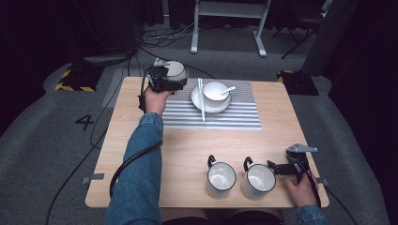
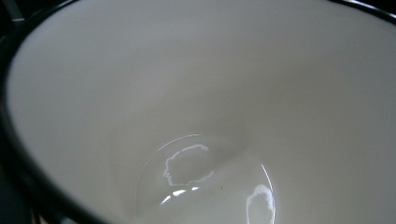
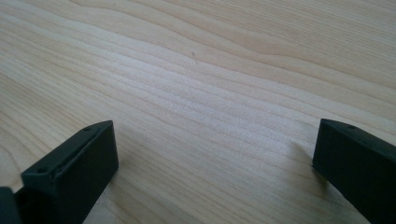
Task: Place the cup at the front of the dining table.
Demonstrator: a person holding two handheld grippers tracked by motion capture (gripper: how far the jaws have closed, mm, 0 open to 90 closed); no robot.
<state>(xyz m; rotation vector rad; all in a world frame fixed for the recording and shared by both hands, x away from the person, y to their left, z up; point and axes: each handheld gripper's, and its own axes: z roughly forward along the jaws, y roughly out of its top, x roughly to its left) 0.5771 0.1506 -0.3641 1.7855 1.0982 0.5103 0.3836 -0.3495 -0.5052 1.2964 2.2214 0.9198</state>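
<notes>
My left tongs (image 1: 162,77) are out at the far left corner of the table (image 1: 187,150), clamped on a cup (image 1: 174,70) that I hold tipped on its side just beside the striped mat (image 1: 234,117). In the left gripper view the cup's white inside (image 2: 210,116) and dark rim sit right against the camera, so I judge the jaws closed on its wall or rim, though the jaws themselves are hidden. My right tongs (image 3: 210,163) lie low over bare wood at the near right corner, jaws wide apart and holding nothing, just beside the right mug (image 1: 258,180); the left mug (image 1: 220,179) stands next to it.

What worries me:
- The cup is glazed and smooth, and gripped by a thin edge while tilted. It could pivot or slip out, and it hangs near the table's edge, so a drop might go to the floor.
- Setting it down on the mat, I could knock the chopsticks (image 1: 202,98) lying across the plate (image 1: 211,104), or clip the bowl (image 1: 216,91) and its spoon (image 1: 229,89).
- My right tongs sit so close to the right mug that a careless sweep could nudge it into its neighbour.
</notes>
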